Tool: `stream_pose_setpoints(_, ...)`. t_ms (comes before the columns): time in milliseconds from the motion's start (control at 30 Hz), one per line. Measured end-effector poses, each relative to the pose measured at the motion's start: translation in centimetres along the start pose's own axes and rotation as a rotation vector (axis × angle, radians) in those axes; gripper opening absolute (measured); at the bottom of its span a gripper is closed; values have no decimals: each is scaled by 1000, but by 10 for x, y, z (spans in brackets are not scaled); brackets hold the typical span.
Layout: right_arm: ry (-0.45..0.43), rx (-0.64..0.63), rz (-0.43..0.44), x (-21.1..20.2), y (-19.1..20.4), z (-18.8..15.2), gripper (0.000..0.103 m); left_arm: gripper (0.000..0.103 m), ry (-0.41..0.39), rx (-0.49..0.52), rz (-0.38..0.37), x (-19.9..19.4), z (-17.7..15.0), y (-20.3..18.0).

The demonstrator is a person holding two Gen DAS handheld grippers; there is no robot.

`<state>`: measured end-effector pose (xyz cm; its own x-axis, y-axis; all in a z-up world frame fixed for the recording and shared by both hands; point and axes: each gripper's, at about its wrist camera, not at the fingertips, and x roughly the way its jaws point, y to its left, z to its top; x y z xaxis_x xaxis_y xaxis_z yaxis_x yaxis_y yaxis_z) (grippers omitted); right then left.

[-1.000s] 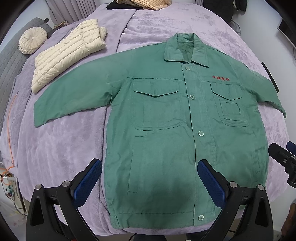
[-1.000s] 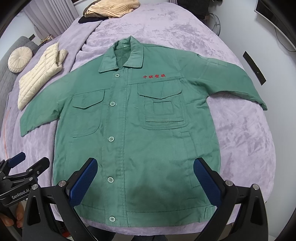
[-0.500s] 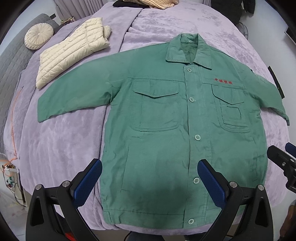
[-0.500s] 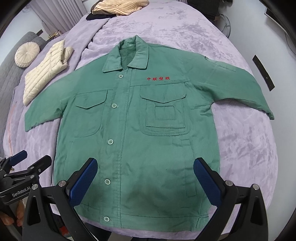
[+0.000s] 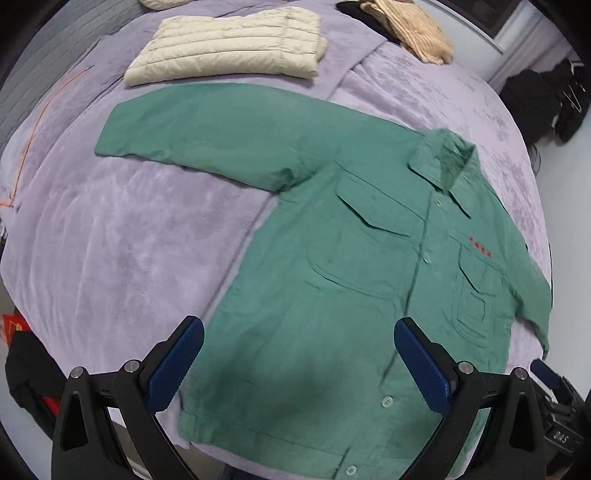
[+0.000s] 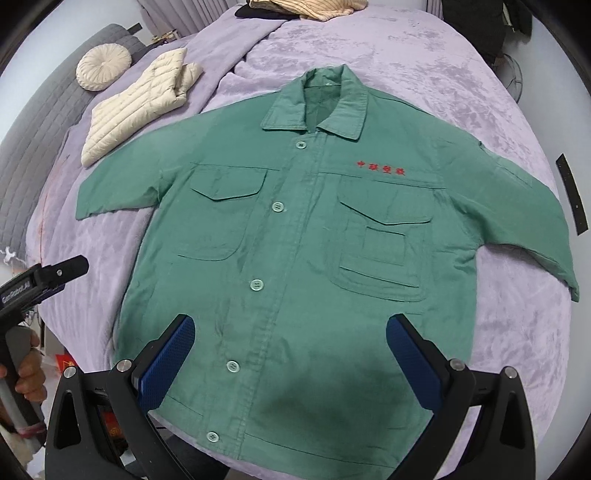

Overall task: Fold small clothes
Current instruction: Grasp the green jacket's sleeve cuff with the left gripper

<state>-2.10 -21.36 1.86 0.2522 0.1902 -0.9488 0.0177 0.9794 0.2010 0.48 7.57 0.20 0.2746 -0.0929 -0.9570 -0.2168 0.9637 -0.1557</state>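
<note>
A green button-up jacket [image 6: 295, 258] with red chest lettering lies flat, front up, sleeves spread, on a purple bedspread [image 6: 424, 55]. It also shows in the left wrist view [image 5: 351, 295], turned, with its left sleeve [image 5: 207, 136] stretched out. My left gripper [image 5: 299, 365] is open and empty above the jacket's lower left hem. My right gripper [image 6: 291, 362] is open and empty above the lower front hem. The left gripper also shows at the left edge of the right wrist view [image 6: 40, 284], beside the bed.
A folded cream puffer jacket [image 5: 229, 48] lies beyond the left sleeve. A beige knit garment [image 5: 410, 29] lies at the bed's far end. A round cream cushion [image 6: 103, 68] sits on a grey sofa [image 6: 22, 147]. Dark clothes [image 5: 539, 96] hang at the right.
The left gripper has swung to the left, so the jacket's left sleeve and the puffer jacket now fill its view. The right gripper has moved forward over the jacket. Both stay open.
</note>
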Motion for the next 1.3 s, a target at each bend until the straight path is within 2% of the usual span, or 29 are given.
stream_pose_setpoints(167,26,-3,12,23,52,9,103,103,-61,-103,45,37,57,92)
stream_pose_setpoints(367,90,-2,-19,66,102,19,103,103,-101,-296,-36,99,130,200)
stream_pose_setpoints(567,158,-34,-37,101,134,30,103,103,-71,-404,-133,171,173,249)
stream_pose_setpoints(667,162,-53,-47,109,144,36,103,103,-124,-437,-162,179,188,261)
stream_pose_setpoints(767,168,-60,-56,116,152,41,103,101,-204,-466,-186,171,201,274)
stream_pose_setpoints(800,169,-60,-57,118,154,42,103,96,-225,-479,-180,169,205,279)
stream_pose_setpoints(833,170,-58,-57,119,156,43,103,77,-230,-489,-176,169,208,283)
stream_pose_setpoints(867,169,-55,-54,120,157,44,103,52,-223,-495,-180,170,213,285)
stream_pose_setpoints(900,168,-52,-50,120,159,44,103,37,-213,-493,-191,173,216,289)
stream_pose_setpoints(933,165,-49,-46,119,160,44,103,11,-208,-485,-216,175,216,291)
stream_pose_setpoints(967,161,-48,-43,118,162,43,103,7,-212,-476,-257,176,218,293)
stream_pose_setpoints(1067,152,-41,-35,114,163,41,103,5,-265,-437,-274,159,225,289)
stream_pose_setpoints(1167,141,-16,-28,110,157,39,103,2,-346,-352,-302,123,233,273)
stream_pose_setpoints(1300,104,35,-25,99,139,35,103,2,-430,-193,-357,79,236,221)
